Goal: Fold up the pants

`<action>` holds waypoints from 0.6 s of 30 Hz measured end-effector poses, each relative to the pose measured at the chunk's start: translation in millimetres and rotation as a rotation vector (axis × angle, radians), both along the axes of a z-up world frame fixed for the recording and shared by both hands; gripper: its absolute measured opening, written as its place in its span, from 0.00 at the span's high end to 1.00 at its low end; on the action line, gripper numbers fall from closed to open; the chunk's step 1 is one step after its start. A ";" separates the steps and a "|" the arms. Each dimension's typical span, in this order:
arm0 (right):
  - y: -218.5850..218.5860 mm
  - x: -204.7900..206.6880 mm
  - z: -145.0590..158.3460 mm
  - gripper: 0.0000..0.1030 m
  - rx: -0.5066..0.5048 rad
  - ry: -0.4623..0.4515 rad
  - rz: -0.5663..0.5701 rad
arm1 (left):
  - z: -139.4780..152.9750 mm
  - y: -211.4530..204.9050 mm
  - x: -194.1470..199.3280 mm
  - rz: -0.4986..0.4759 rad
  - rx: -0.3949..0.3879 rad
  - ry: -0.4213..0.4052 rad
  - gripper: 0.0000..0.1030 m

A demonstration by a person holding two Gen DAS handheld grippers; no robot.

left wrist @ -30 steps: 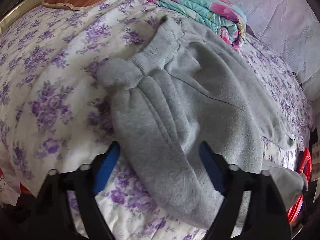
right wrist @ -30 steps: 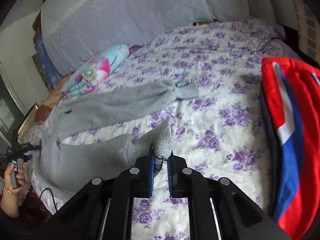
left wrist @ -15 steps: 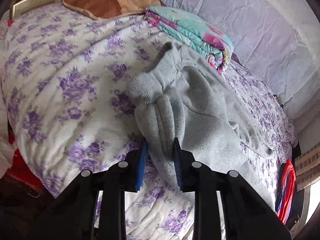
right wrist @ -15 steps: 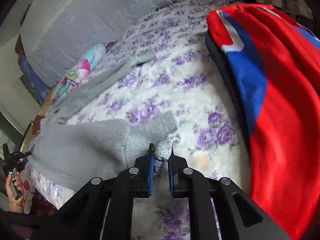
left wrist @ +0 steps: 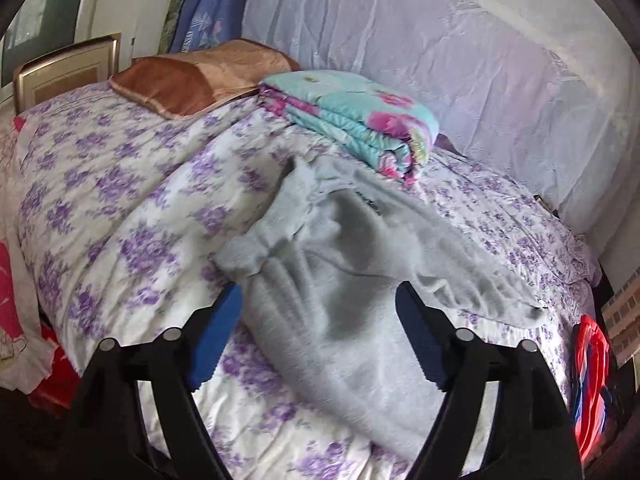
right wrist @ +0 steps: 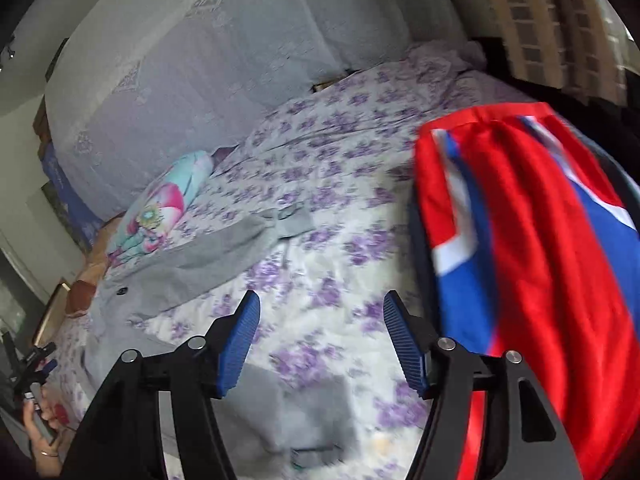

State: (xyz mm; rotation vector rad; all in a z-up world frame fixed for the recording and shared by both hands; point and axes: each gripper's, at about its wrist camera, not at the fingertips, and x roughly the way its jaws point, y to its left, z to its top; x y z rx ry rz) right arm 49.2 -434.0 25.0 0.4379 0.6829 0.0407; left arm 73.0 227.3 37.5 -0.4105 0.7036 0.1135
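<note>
Both grippers have just been opening. The left gripper (left wrist: 318,336) stands wide, empty, above the pants (left wrist: 344,280). The right gripper (right wrist: 320,336) is wide too, empty; a pant cuff (right wrist: 312,412) lies below it, the red cloth (right wrist: 540,280) to its right, bare bedspread (right wrist: 340,240) ahead.

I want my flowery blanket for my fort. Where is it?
The folded blanket lies on the bed by the back cushion, in the left wrist view, just beyond the grey pants and right of the brown pillow.

Grey pants (left wrist: 344,280) lay crumpled on the flowered bed (left wrist: 120,208).
The left gripper (left wrist: 318,336) had just been opening, fingers (left wrist: 216,336) wide, pants between them, unpressed.
</note>
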 end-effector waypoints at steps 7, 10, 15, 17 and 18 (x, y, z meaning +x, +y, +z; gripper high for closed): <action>59.1 182.9 -63.8 0.46 0.178 0.248 -0.016 | -48.1 -49.4 59.8 -0.088 0.028 0.106 0.19; 71.5 228.7 -101.0 0.71 0.178 0.346 -0.074 | -78.9 -48.5 71.5 -0.077 0.062 0.194 0.20; 83.5 218.2 -67.9 0.88 0.061 0.165 -0.094 | -93.3 -34.3 67.7 -0.090 0.052 0.227 0.23; 82.5 199.8 -48.0 0.88 0.002 0.125 -0.117 | -93.3 -32.5 64.3 -0.096 0.044 0.220 0.23; 78.2 194.8 -43.8 0.88 -0.018 0.120 -0.138 | -93.8 -34.3 64.4 -0.097 0.049 0.220 0.23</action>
